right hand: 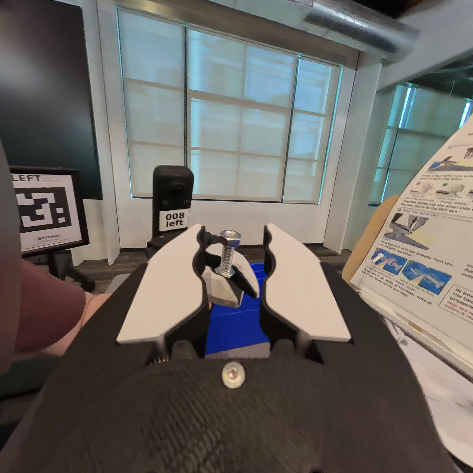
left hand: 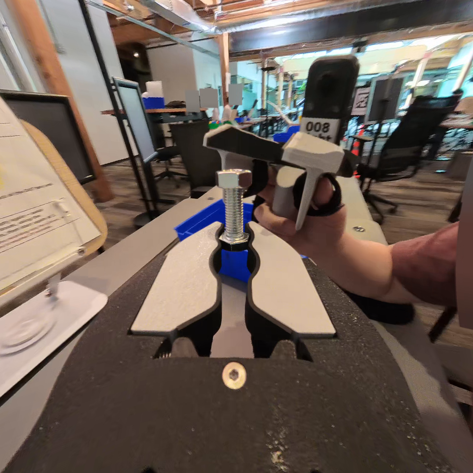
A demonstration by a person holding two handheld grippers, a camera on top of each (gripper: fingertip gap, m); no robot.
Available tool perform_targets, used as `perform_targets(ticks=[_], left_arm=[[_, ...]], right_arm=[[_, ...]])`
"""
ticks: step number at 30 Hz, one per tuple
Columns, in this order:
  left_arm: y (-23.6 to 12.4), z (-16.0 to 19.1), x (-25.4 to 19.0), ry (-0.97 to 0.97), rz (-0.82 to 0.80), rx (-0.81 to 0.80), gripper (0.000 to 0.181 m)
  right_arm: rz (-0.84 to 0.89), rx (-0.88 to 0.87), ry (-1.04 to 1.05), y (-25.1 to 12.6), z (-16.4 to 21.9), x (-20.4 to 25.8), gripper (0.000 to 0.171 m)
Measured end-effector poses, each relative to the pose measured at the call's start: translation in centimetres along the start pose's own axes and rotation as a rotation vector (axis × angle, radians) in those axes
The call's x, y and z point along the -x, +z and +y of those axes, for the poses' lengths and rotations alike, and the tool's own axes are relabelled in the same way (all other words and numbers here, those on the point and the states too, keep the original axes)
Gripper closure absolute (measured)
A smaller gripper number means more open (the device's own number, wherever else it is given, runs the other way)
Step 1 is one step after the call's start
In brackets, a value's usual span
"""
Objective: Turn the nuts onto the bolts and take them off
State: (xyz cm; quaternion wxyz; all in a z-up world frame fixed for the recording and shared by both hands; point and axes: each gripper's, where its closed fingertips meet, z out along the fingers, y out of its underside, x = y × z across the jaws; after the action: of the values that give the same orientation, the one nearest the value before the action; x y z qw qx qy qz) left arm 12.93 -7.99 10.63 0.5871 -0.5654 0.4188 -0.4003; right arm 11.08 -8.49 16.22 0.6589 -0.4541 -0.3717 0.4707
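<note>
Our left gripper [left hand: 234,240] is clamped on the hex head of a zinc-plated bolt [left hand: 232,217], holding it upright with the threaded shank pointing up, above a blue bin [left hand: 197,222] on the grey table [left hand: 138,245]. A hex nut [left hand: 233,178] sits at the very tip of the thread; in the right wrist view its bore looks open, so we judge it is engaged by only a turn or two.

Our right gripper [right hand: 233,245] is apart, its white fingers [right hand: 176,271] spread to either side of the nut and touching nothing. In the left view it hovers just behind and to the right of the bolt, tilted down, with a hand [left hand: 302,217] wrapped round its grip and trigger.

We cannot tell from this moment alone whether the nut is going on or coming off. Either way the next move calls for the right fingers to close squarely on the nut's flats and twist, while we keep the left hand steady so that the bolt does not spin. An instruction sheet [right hand: 419,245] stands beside us.
</note>
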Motion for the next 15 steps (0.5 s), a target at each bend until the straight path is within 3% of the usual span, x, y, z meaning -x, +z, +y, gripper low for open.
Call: perform_targets(ticks=[5,8,9,13,15], left_arm=[[0.1,0.5,0.7,0.026,-0.074,0.03,0.167],[0.3,0.5,0.2,0.03,-0.041,0.029,0.167],[0.3,0.5,0.1,0.014,-0.026,0.029,0.166],[0.3,0.3,-1.7,-0.034,0.14,0.03,0.167],[-0.1,0.0,-4.1,-0.084,0.328,0.035,0.167]], right_arm=[[0.069,0.063,0.037,0.9,2.0,-0.3,0.133],[0.027,0.07,0.079,0.9,2.2,0.0,0.153],[0.001,0.074,0.092,0.9,2.2,0.2,0.153],[-0.233,0.104,0.173,0.3,1.8,1.8,0.153],[-0.45,0.097,0.236,-0.7,1.2,3.6,0.153]])
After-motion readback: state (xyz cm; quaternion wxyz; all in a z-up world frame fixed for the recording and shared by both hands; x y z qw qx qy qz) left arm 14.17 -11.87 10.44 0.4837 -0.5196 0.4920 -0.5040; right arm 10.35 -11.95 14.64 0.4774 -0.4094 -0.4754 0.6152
